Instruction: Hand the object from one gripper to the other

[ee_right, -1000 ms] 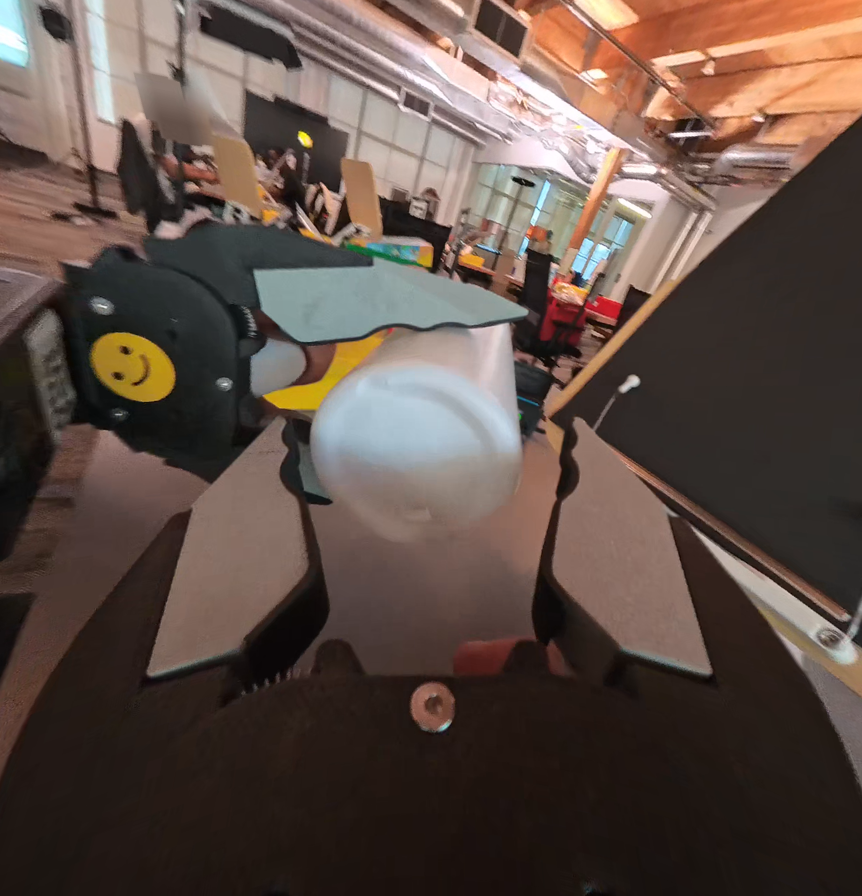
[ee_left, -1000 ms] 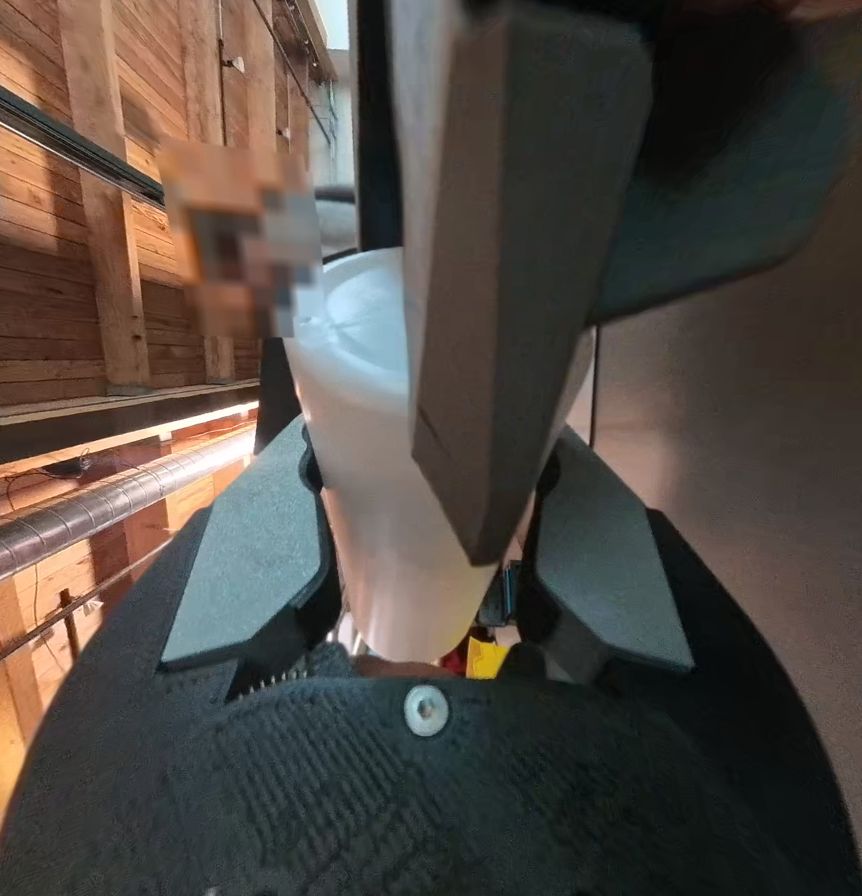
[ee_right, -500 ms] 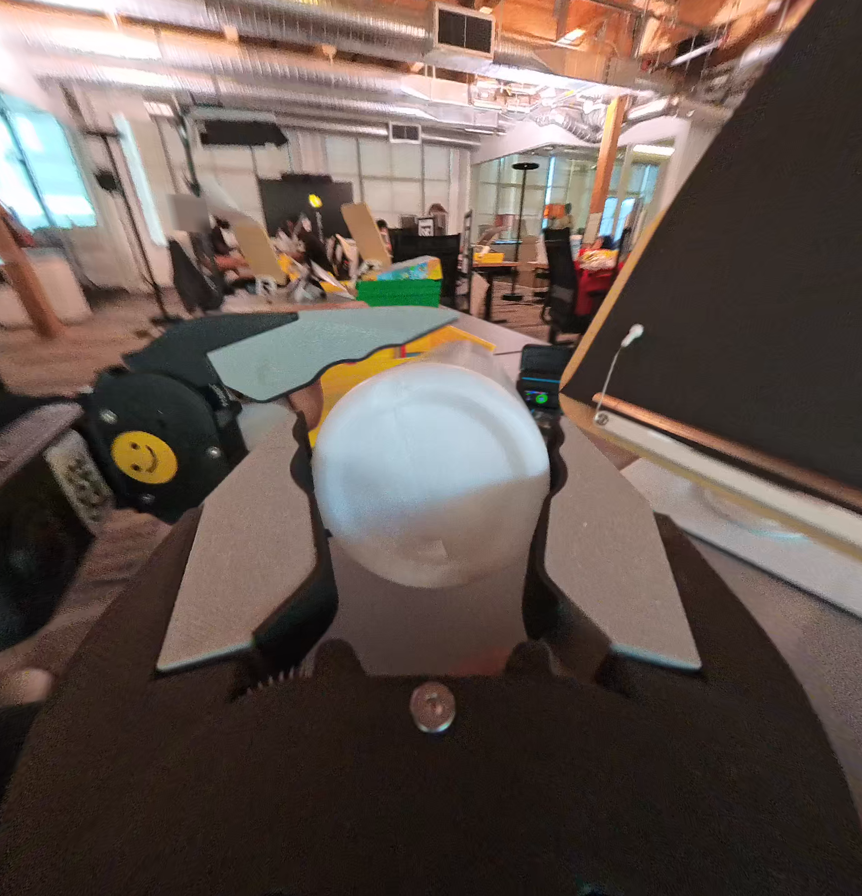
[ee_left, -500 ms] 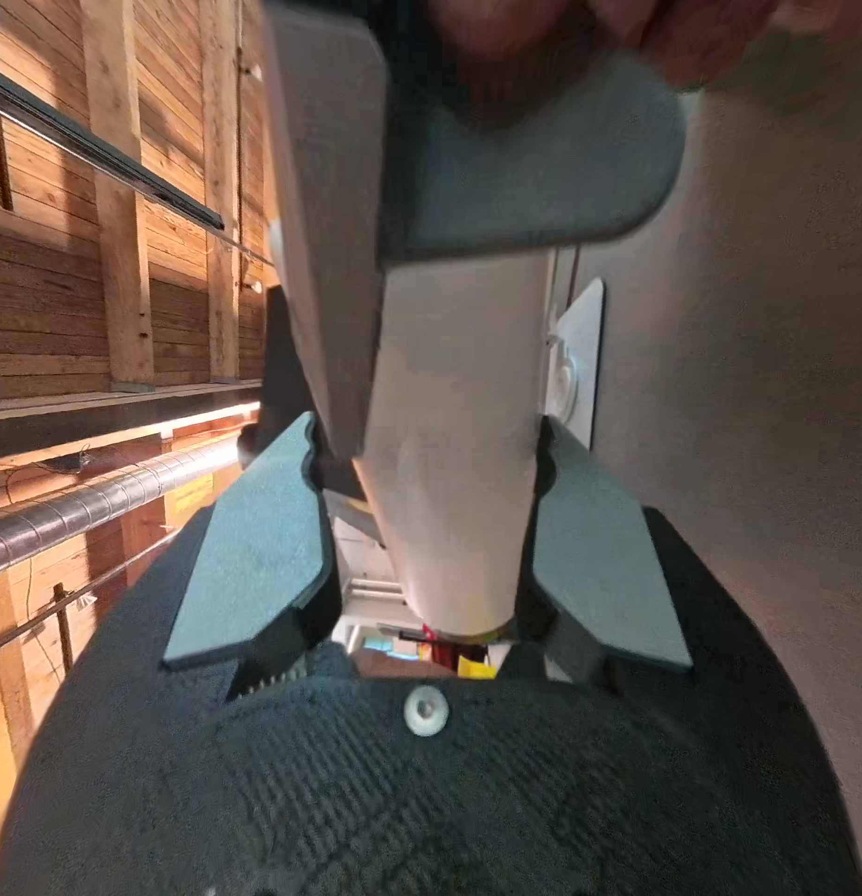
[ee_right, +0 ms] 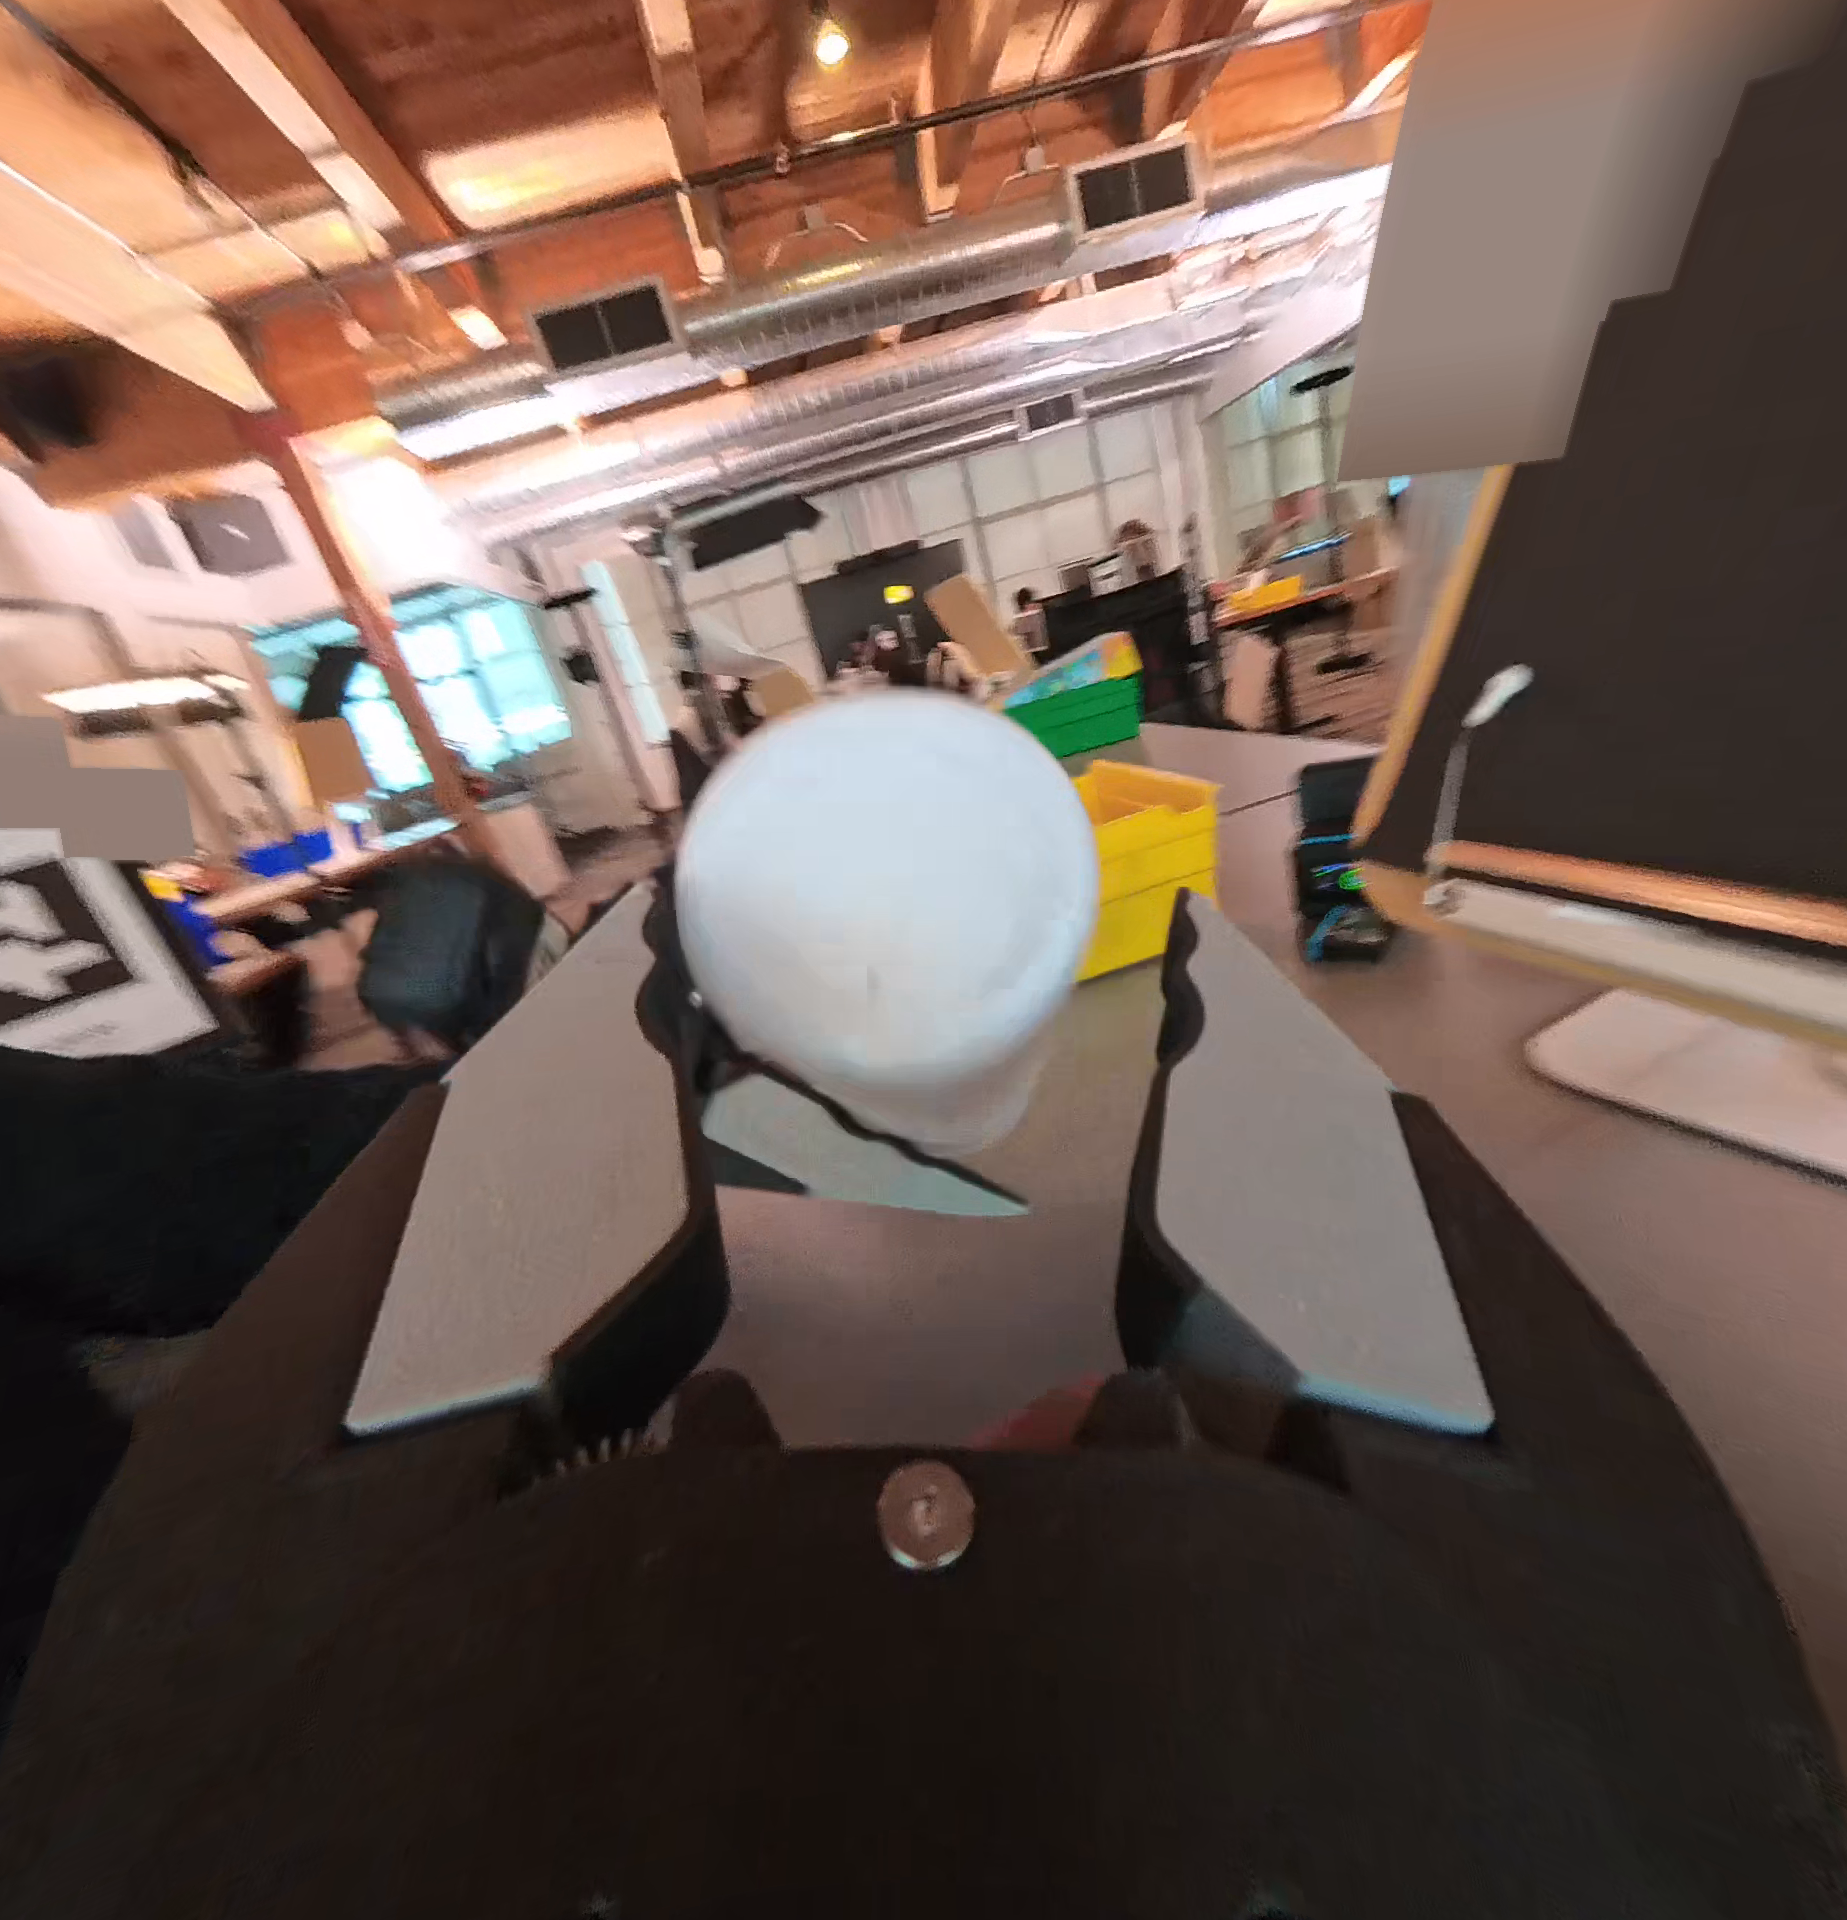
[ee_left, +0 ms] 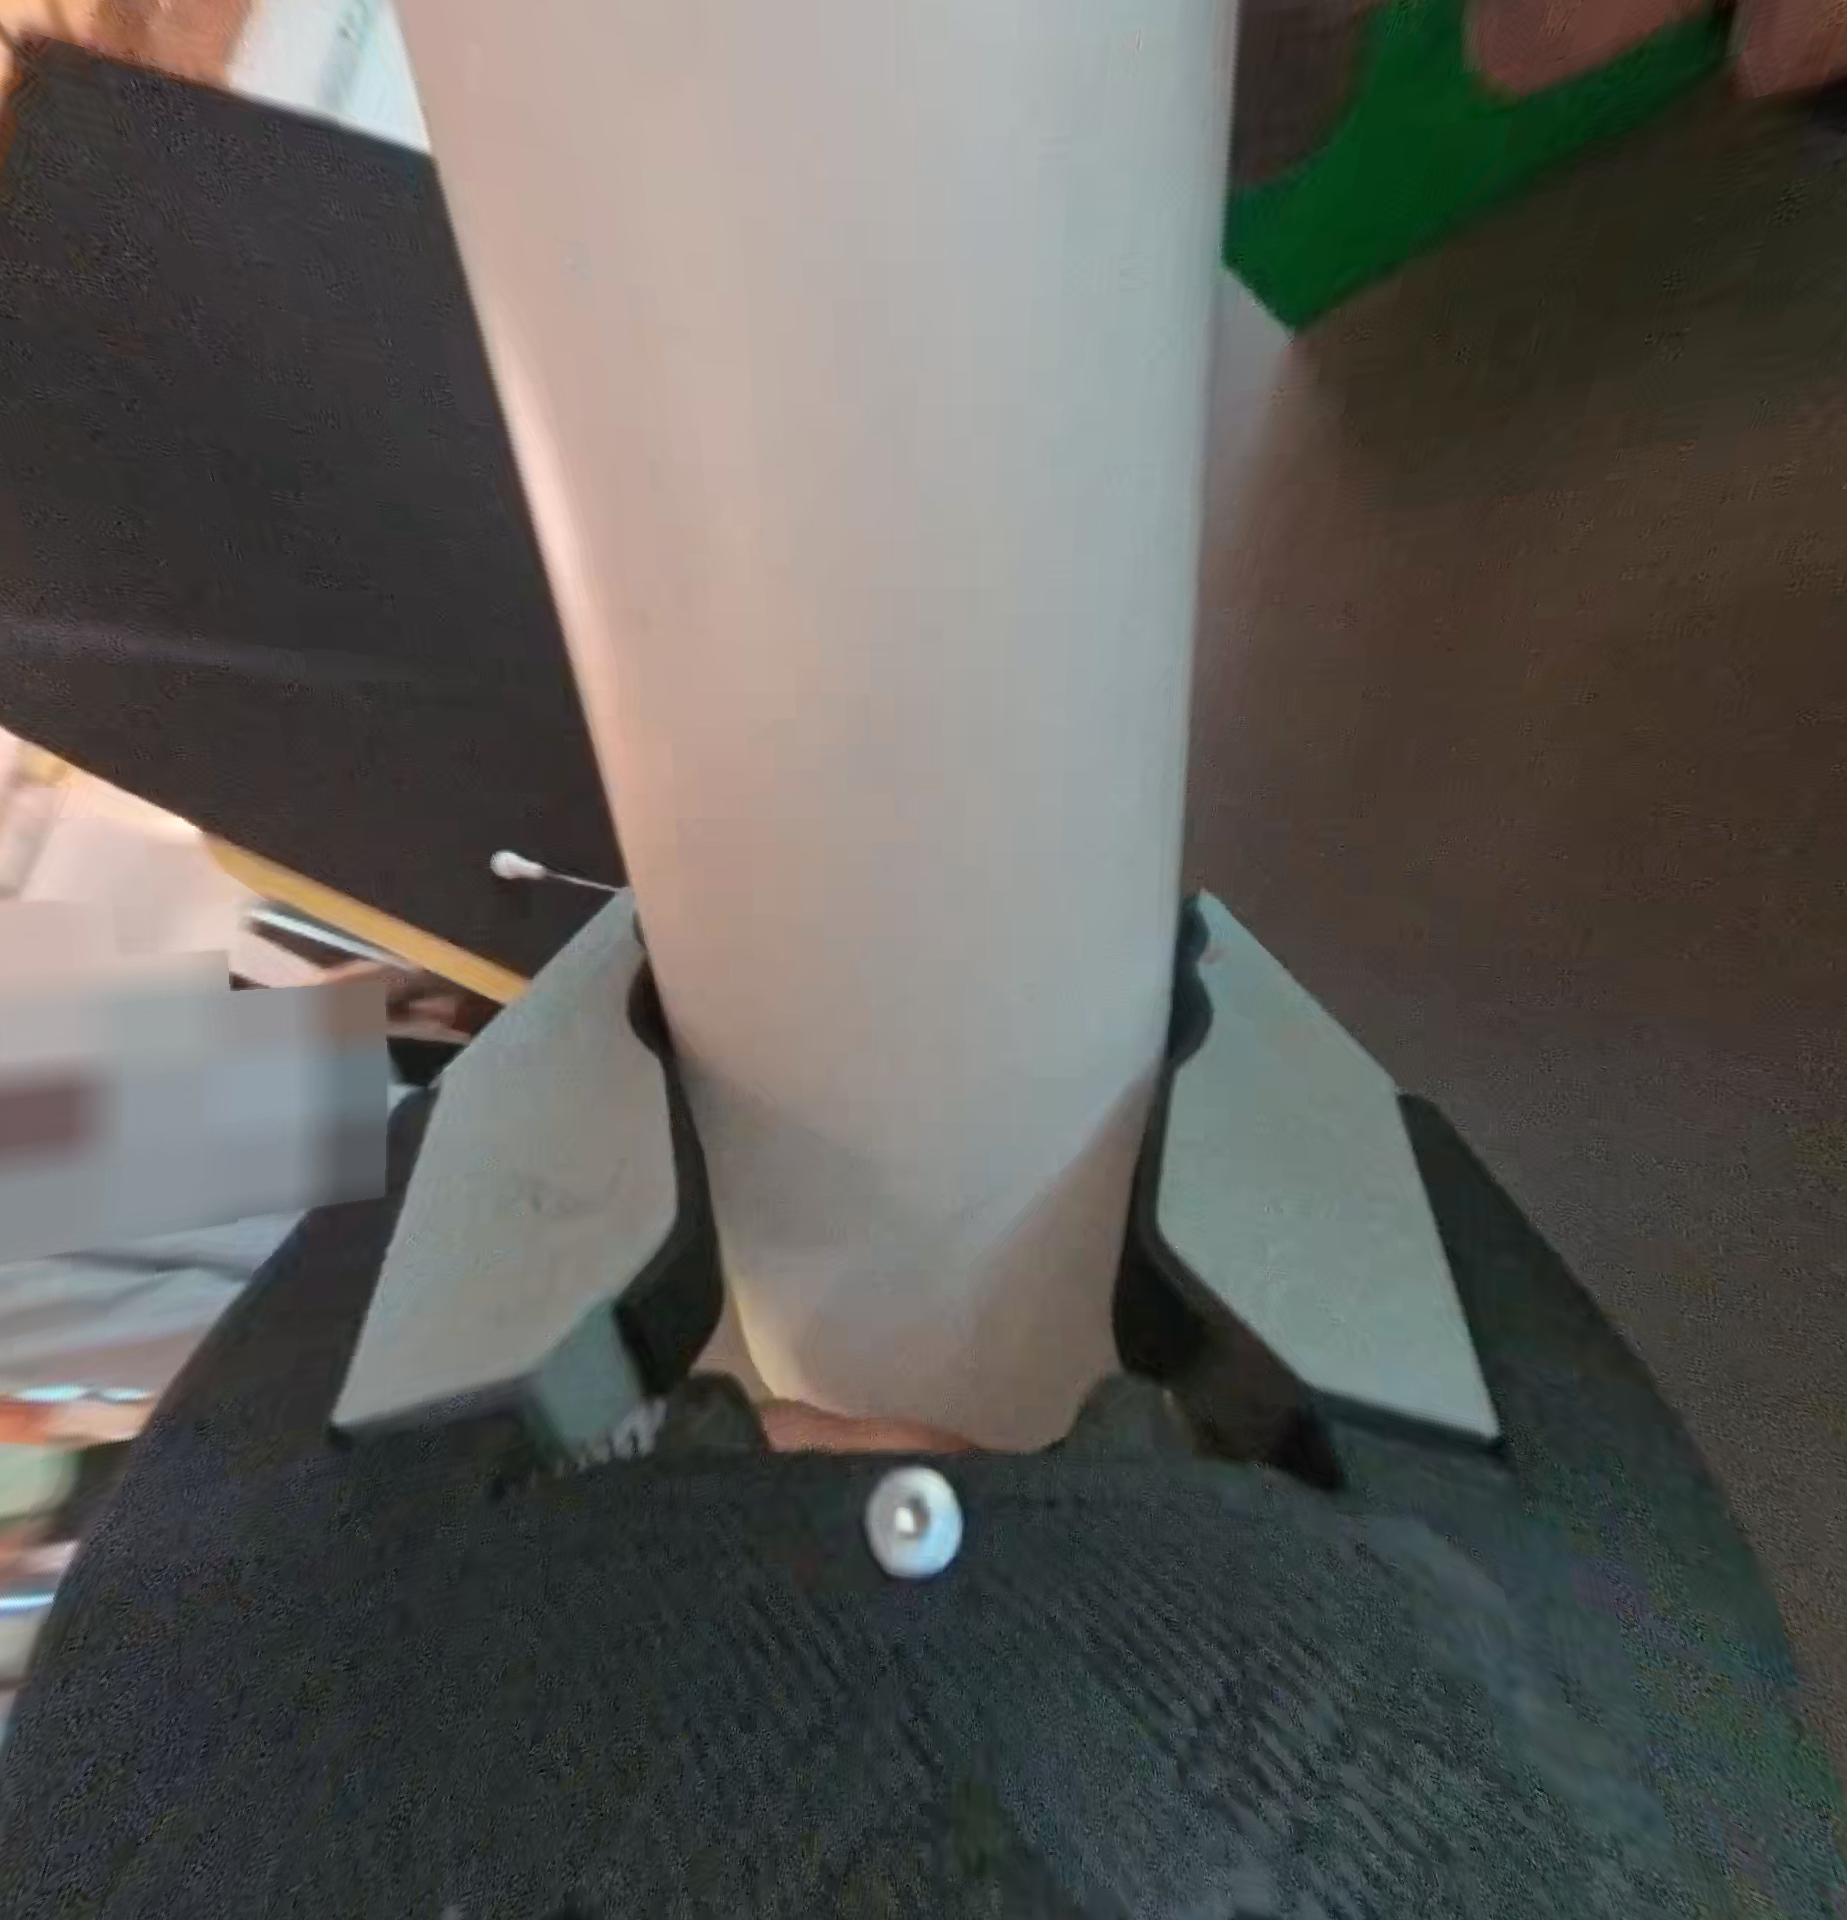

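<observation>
A white foam cup (ee_left: 877, 623) stands out lengthwise from my left gripper (ee_left: 908, 935), which is shut on its near end with both pads pressing its sides. In the right wrist view I see the round end of the cup (ee_right: 888, 894) facing me, at about the level of the tips of my right gripper (ee_right: 914, 935). The right gripper is open: there is a gap between the cup and its right finger, and whether its left finger touches I cannot tell. One grey finger of the left gripper (ee_right: 857, 1153) shows under the cup.
A brown table (ee_right: 1521, 1247) lies below. A black panel on a white base (ee_right: 1677, 623) stands at the right, with a small black device (ee_right: 1334, 883) beside it. A yellow bin (ee_right: 1147, 862) and a green box (ee_right: 1085, 717) sit behind the cup.
The right gripper has drawn back from the cup and no longer shows in the left wrist view. The left gripper has swung from facing the ceiling to facing the table, still holding the cup.
</observation>
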`<state>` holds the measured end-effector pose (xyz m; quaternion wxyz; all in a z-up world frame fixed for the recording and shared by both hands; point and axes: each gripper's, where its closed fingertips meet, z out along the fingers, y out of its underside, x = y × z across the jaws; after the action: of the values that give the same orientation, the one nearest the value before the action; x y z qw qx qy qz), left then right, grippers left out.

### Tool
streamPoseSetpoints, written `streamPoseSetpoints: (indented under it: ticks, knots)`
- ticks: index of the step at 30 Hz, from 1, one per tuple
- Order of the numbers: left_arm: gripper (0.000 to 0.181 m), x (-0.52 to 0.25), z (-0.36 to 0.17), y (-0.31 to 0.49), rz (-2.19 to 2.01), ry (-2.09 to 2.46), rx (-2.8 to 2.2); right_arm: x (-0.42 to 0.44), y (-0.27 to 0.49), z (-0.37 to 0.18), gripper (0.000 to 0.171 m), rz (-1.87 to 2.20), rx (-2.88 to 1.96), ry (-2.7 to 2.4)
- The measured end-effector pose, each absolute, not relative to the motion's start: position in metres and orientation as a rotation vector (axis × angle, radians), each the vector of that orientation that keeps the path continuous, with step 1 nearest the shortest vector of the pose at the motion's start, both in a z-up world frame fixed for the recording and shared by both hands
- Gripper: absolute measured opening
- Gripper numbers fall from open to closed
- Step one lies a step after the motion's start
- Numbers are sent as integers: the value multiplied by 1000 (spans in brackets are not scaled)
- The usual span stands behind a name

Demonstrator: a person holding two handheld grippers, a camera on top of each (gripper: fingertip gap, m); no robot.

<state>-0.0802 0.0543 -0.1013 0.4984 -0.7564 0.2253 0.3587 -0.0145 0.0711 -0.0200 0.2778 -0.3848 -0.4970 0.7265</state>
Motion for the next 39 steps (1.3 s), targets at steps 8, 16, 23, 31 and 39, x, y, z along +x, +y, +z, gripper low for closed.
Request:
streamPoseSetpoints:
  ticks: [8,16,23,31,39]
  knots:
    - [97,-5,-84,47,-613,191,-1809,-18,63,-32,126,1909,-1064,-1442]
    - [97,44,-113,47,-838,277,-1890,-21,13,-68,92,2123,-1095,-1725]
    - [75,5,-72,47,-785,177,-1645,-14,49,-31,90,1820,-965,-1515]
    - [38,-54,-109,70,-304,126,-1678,64,148,79,89,1200,-1083,-1136]
    - [38,-39,-116,74,-125,279,-1727,121,327,-35,92,446,-1886,-1313]
